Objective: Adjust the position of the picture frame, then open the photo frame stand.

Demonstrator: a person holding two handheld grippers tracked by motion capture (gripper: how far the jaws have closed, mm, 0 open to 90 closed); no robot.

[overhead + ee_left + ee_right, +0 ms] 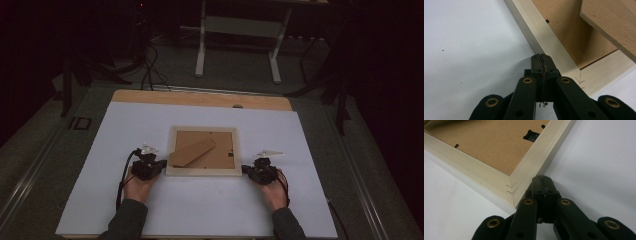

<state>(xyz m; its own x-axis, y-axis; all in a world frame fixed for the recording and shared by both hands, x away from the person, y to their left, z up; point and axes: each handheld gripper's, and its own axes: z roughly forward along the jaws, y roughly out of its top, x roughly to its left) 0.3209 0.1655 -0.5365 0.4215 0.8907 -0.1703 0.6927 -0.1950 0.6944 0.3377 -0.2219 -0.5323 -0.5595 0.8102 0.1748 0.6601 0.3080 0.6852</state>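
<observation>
My left tool [159, 165] rests with its jaws pressed together, tips against the outer edge of the picture frame [203, 171] at its near left corner. My right tool [248, 170] is likewise closed on nothing, tips at the frame's near right corner. The frame lies back up in the middle of the white surface [200, 210], its cardboard stand [192, 152] tilted across the backing. Bare surface stretches wide on every side of the frame.

Picture frame [203, 171] mid-table [150, 210], left gripper [161, 164] and right gripper [244, 170] at its near corners
</observation>
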